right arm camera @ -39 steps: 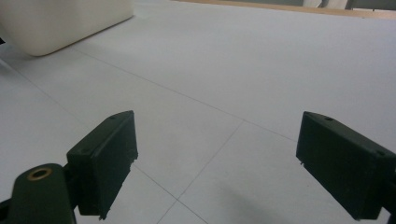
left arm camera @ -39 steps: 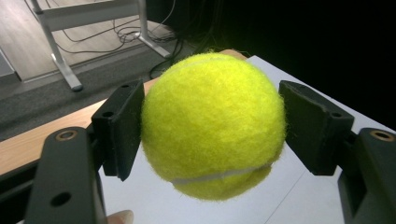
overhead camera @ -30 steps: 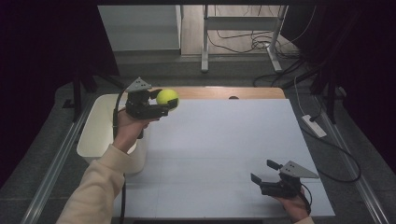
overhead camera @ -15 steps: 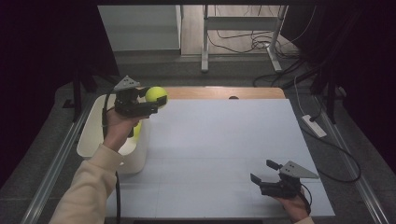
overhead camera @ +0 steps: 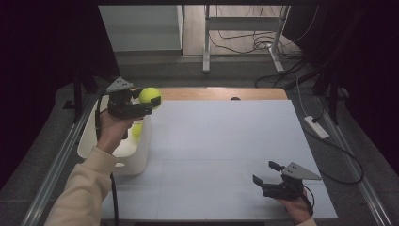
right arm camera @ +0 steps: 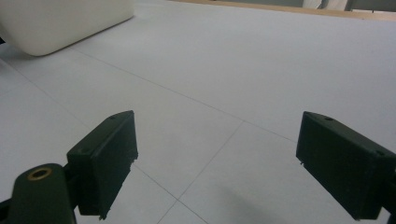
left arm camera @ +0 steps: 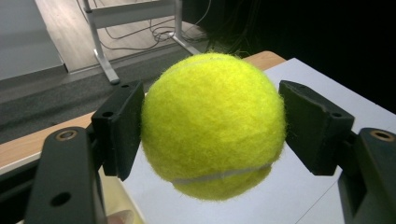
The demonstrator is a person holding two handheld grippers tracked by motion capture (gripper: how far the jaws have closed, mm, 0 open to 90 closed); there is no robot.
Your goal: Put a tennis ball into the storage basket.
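My left gripper [overhead camera: 151,101] is shut on a yellow tennis ball [overhead camera: 150,95], held in the air over the far right rim of a white bin [overhead camera: 141,157] at the table's left edge. In the left gripper view the ball [left arm camera: 212,126] sits squeezed between both black pads [left arm camera: 119,128]. A second yellow ball [overhead camera: 137,131] lies inside the bin, partly hidden by the hand. My right gripper [overhead camera: 268,173] rests low over the white table [overhead camera: 226,141] near its front right corner, jaws wide apart with nothing between them [right arm camera: 217,163].
The white bin [right arm camera: 56,21] appears at the far left of the right gripper view. A wooden strip [overhead camera: 221,93] runs along the table's far edge. A power strip [overhead camera: 316,127] and cables lie on the floor to the right. A metal rail [overhead camera: 56,165] borders the left side.
The left hand has carried the held ball leftward, from over the table to above the bin's rim. The right gripper has stayed where it was.
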